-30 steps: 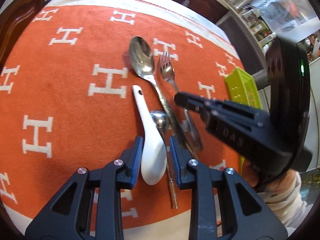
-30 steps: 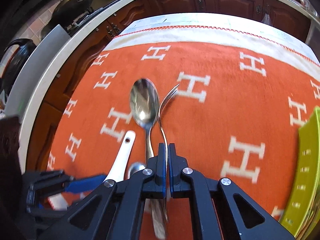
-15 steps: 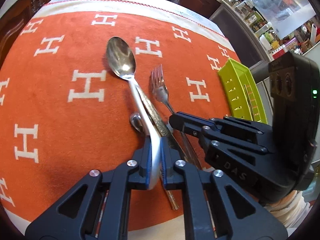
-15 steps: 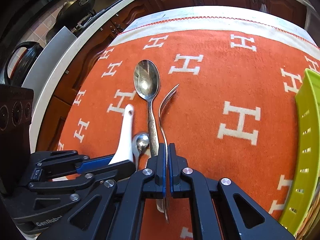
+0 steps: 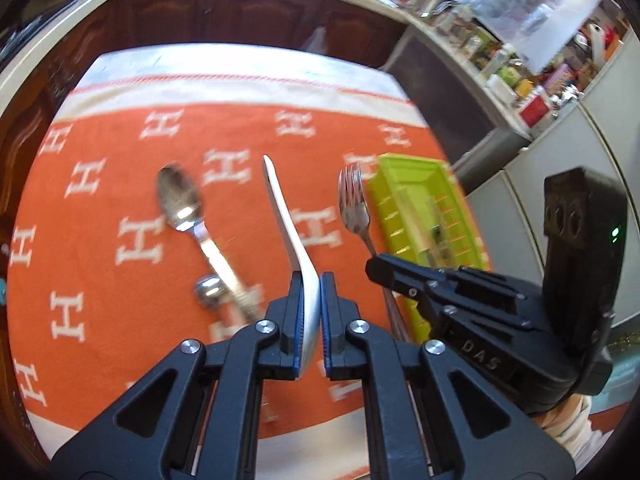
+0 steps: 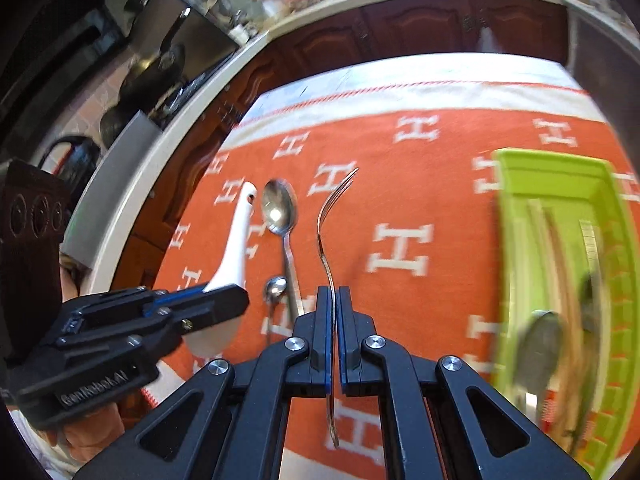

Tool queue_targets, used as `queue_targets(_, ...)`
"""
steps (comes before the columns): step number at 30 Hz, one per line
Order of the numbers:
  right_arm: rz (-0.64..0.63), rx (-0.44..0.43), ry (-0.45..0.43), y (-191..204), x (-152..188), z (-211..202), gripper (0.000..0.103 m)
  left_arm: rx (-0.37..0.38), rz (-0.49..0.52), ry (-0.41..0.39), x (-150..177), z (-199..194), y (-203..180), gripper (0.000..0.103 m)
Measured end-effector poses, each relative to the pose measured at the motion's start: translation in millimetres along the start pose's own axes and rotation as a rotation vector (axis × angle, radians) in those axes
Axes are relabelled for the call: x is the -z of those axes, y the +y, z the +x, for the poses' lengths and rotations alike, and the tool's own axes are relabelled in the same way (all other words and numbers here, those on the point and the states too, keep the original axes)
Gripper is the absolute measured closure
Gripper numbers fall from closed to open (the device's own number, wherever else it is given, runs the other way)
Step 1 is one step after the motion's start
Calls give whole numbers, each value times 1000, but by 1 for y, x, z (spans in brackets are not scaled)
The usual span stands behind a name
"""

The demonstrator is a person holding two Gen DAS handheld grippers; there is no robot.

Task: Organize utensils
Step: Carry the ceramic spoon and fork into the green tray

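My left gripper [image 5: 310,280] is shut on a white ceramic spoon [image 5: 286,216], held edge-on above the orange cloth; it also shows in the right wrist view [image 6: 236,240]. My right gripper [image 6: 334,292] is shut on a steel fork [image 6: 326,232], lifted off the cloth; the fork also shows in the left wrist view [image 5: 354,204]. A large steel spoon [image 5: 180,204] and a small steel spoon [image 5: 208,290] lie on the cloth. A lime-green utensil tray [image 6: 560,248] sits to the right with utensils inside.
The orange cloth with white H marks [image 5: 100,240] covers the table. Dark wooden cabinets [image 5: 240,12] stand beyond its far edge. A cluttered counter [image 5: 520,72] lies at the back right. The tray also shows in the left wrist view [image 5: 420,208].
Both grippers have lifted their utensils off the cloth and moved right toward the green tray. The left gripper closed on the white spoon earlier. The two steel spoons stayed on the cloth.
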State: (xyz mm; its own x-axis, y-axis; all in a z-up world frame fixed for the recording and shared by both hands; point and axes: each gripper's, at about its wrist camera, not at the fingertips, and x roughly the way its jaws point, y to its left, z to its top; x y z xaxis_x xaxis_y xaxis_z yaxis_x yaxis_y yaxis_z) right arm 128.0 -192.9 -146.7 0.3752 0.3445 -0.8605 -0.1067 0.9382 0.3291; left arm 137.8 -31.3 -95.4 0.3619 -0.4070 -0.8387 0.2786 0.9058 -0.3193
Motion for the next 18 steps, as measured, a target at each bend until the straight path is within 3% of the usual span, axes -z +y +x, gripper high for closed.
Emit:
queue_targets(10,137,129,-65,-104,16,-71,101,50,113,52,-17,44,-104,98)
queue_targets(18,203,196,-38,-159,40,-76,101,26,160,126,-18,101,-144,98)
